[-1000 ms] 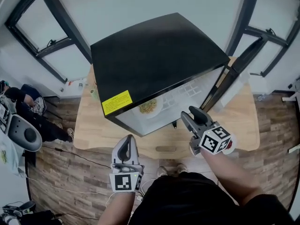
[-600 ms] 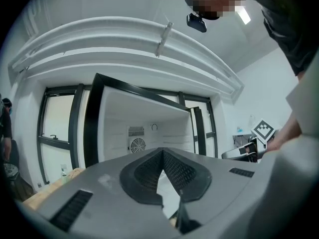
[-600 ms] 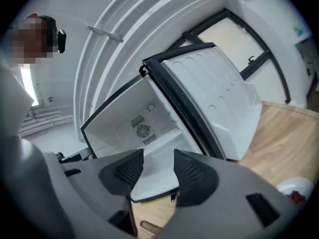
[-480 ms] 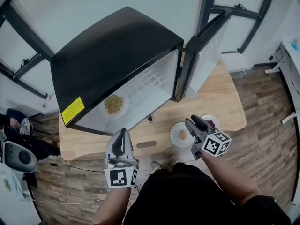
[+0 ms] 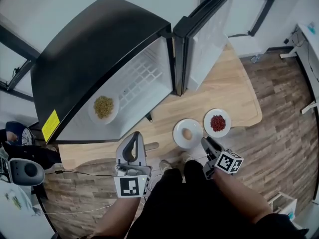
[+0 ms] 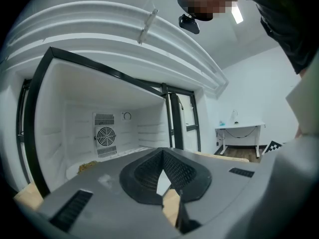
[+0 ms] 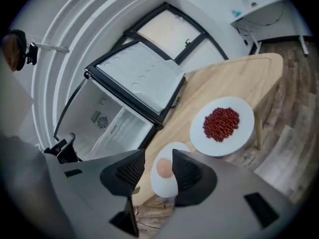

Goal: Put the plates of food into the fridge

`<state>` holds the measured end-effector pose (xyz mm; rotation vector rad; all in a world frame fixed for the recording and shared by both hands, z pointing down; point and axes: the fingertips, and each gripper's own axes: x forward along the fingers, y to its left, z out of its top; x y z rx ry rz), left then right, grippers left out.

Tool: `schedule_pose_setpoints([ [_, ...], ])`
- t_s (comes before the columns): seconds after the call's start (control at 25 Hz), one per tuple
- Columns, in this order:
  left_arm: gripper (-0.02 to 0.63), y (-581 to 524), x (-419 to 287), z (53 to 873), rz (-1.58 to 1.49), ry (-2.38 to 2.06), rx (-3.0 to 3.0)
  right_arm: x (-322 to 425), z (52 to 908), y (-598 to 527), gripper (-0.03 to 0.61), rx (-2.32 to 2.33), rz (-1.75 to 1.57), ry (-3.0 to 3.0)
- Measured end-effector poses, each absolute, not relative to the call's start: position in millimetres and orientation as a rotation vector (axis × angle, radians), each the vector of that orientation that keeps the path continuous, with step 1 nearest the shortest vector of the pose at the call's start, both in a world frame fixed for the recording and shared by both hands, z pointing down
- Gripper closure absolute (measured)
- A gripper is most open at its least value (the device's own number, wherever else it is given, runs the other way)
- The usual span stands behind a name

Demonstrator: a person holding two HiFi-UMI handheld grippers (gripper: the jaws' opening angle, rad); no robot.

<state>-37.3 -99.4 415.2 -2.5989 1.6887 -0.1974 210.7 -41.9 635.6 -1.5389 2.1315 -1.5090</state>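
Head view: we have swung from the fridge [image 5: 99, 44], noodle plate [image 5: 113, 115] inside, toward the table [image 5: 224, 91].
Right gripper [image 5: 206, 142]: jaws apart, just narrowing, framing the egg plate [image 5: 179, 138], untouched; red-food plate [image 5: 208, 119] beside.
Left gripper [image 5: 133, 138]: closed, empty.

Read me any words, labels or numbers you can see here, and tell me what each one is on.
Yellow label on the fridge top: print too small to read.
Cubes on the left gripper and right gripper: black-and-white square markers, no words.
Nothing else carries text.
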Motion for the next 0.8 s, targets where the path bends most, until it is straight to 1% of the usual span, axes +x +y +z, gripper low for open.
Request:
schedule_pose_setpoints([
  [0.16,0.609,-99.0,-22.1,419.4,-0.241,1.662,-2.627,208.8,678.6,-25.2,0.39,-1.567,-1.636,2.063],
  [0.4,0.609,-93.2,-9.0,429.4,-0.32,1.638,-2.628,207.0,719.0,-26.0,0.388,-1.574,-1.758,1.913],
  [0.64,0.609,-87.5,-11.1,432.5,-0.361,1.669,-2.597,205.8,739.9,-38.7,0.392,-1.466,-1.835,1.766],
  [0.72,0.609,-85.8,-15.4,431.9,-0.366,1.684,-2.58,202.2,737.6,-42.5,0.447,-1.411,-1.843,1.761],
  [0.8,0.61,-84.1,-20.1,430.3,-0.364,1.706,-2.563,196.0,730.2,-45.5,0.526,-1.354,-1.846,1.811],
])
